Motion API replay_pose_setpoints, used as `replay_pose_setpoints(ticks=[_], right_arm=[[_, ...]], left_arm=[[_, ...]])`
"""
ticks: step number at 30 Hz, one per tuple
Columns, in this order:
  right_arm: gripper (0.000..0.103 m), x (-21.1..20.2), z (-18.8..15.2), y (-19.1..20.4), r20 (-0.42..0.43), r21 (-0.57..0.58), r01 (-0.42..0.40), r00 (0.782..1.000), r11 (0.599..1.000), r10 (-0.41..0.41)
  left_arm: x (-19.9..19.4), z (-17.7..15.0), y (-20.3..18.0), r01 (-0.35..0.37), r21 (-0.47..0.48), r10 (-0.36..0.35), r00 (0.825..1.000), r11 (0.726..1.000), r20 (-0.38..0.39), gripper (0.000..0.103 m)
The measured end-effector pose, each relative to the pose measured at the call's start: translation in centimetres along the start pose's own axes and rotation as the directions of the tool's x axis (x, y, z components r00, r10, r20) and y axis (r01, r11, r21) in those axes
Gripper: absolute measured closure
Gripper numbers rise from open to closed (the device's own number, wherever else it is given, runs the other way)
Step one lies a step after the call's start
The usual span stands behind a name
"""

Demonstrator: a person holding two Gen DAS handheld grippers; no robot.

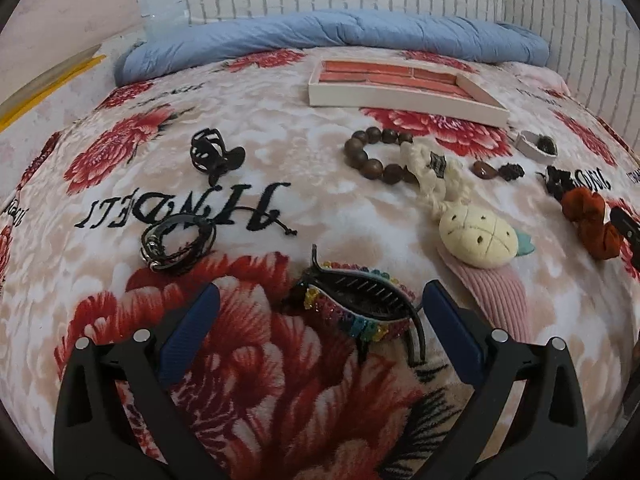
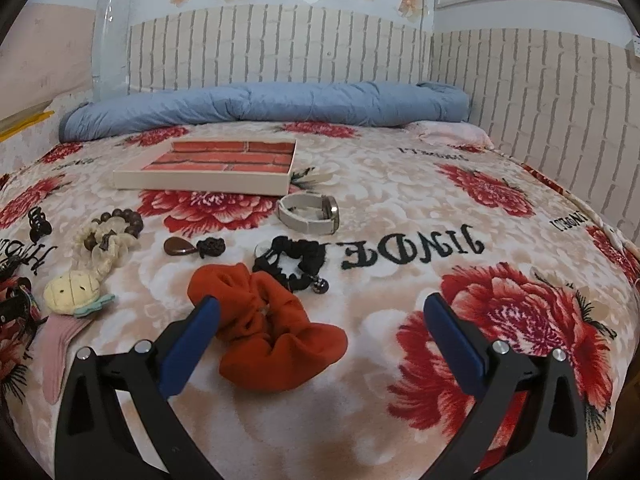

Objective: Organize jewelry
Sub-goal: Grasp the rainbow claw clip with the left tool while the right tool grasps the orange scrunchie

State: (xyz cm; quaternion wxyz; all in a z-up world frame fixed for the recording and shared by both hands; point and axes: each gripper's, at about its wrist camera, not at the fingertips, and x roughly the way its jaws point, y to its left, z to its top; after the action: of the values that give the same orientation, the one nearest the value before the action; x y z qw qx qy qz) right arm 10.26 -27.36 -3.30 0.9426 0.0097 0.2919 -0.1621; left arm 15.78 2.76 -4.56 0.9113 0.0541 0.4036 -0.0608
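Jewelry lies scattered on a floral blanket. A shallow white tray (image 1: 404, 98) with a red brick-pattern floor sits at the back; it also shows in the right wrist view (image 2: 200, 180). My left gripper (image 1: 322, 300) is open, its jaws either side of a rainbow-studded black hair claw (image 1: 360, 304). Beyond lie a black cord bracelet (image 1: 178, 246), a small black claw clip (image 1: 214, 154), a wooden bead bracelet (image 1: 370, 154) and a cream plush charm (image 1: 476, 236). My right gripper (image 2: 322, 312) is open over an orange scrunchie (image 2: 268, 332). A black scrunchie (image 2: 294, 262), a white watch (image 2: 308, 212) and a brown pendant (image 2: 180, 247) lie beyond.
A rolled blue quilt (image 2: 260, 108) lies along the back against the white brick-pattern wall (image 2: 280, 44). A pink ribbed band (image 1: 496, 300) trails from the plush charm. The bed's right edge (image 2: 600, 216) runs beside the wall.
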Motion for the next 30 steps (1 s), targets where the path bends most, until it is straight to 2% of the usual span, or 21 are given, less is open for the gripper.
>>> replay_pose_setpoints(ticks=[9, 11, 16, 21, 23, 26, 30], right_arm=[[0.004, 2.5, -0.1, 0.5, -0.112, -0.016, -0.051, 0.993, 0.999, 0.049], [0.004, 2.9, -0.2, 0.8, -0.132, -0.03, -0.059, 0.99, 0.998, 0.055], [0.005, 3.6, -0.3, 1.0, -0.167, -0.038, -0.078, 0.983, 0.996, 0.07], [0.007, 4.3, -0.1, 1.4, -0.203, -0.043, -0.101, 0.975, 0.994, 0.09], [0.012, 4.6, 0.1, 1.5, -0.212, -0.043, -0.115, 0.972, 0.992, 0.104], [0.024, 5.0, 0.2, 1.9, -0.229, -0.048, -0.136, 0.966, 0.99, 0.121], [0.034, 5.3, 0.1, 2.2, -0.243, -0.056, -0.161, 0.959, 0.985, 0.143]], left_arm=[[0.7, -0.4, -1.5, 0.001, 0.073, 0.0, 1.0, 0.997, -0.016, 0.005], [1.1, -0.5, -1.4, 0.006, 0.07, -0.003, 0.999, 0.998, -0.032, 0.005], [2.2, -0.4, 0.1, 0.05, -0.007, -0.05, 0.995, 0.999, -0.086, 0.005], [2.9, -0.4, -0.8, 0.025, 0.044, -0.019, 0.993, 0.999, -0.115, 0.005], [3.2, -0.1, -0.9, 0.026, 0.05, -0.019, 0.992, 0.998, -0.123, 0.004], [3.7, 0.4, -0.5, 0.048, 0.03, -0.043, 0.99, 0.998, -0.137, 0.004], [4.3, 1.0, -0.1, 0.067, 0.007, -0.066, 0.988, 0.998, -0.143, 0.004]])
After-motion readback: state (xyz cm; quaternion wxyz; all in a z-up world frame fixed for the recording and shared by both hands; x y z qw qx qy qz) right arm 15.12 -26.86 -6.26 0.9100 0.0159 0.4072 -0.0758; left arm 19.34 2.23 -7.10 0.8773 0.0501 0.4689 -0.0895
